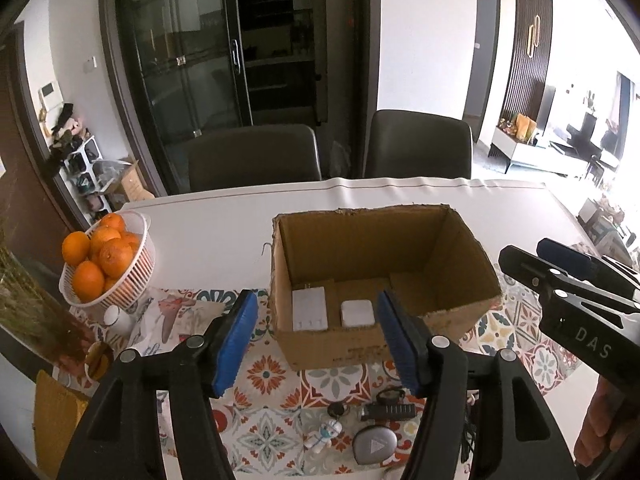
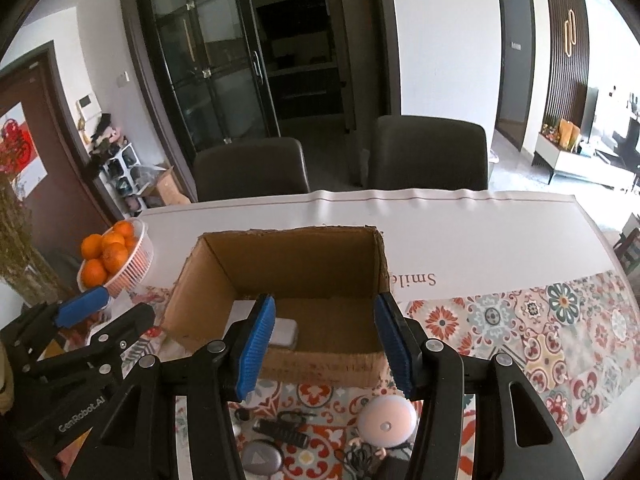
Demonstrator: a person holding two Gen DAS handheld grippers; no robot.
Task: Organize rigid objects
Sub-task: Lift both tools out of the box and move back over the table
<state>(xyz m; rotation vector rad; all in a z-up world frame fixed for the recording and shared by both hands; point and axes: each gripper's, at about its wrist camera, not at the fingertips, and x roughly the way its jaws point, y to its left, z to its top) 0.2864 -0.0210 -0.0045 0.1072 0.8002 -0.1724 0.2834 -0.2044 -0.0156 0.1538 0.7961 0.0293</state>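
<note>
– On the patterned tablecloth [image 1: 264,372] straight ahead of you stands the open cardboard box [image 1: 360,352], upright, with your two tools poised over its near edge.

– And what do my tongs have hold of?

– Nothing. Your left tongs [image 1: 316,308] stand with a wide gap between the blue pads, and through that gap you only see the inside of the box. Your right tongs [image 2: 325,308] are parted much the same, also with nothing between the pads.

– What is in the box?

– Two things lie on its floor at the near left: a white oblong block [image 1: 309,309] and, just beside it, a white square block [image 1: 357,313].

– And outside it?

– On the cloth between you and the box lie a small figurine keychain [image 1: 322,434], a black stick-shaped gadget [image 1: 390,411], a grey rounded device [image 1: 375,447] with a triangle on top, and a pale round lamp [image 2: 386,420]. Some dark cords lie near them; what they belong to you cannot tell. Off to your left, well apart from the box, sits a white basket [image 1: 132,280] heaped with oranges [image 1: 102,254].
</note>
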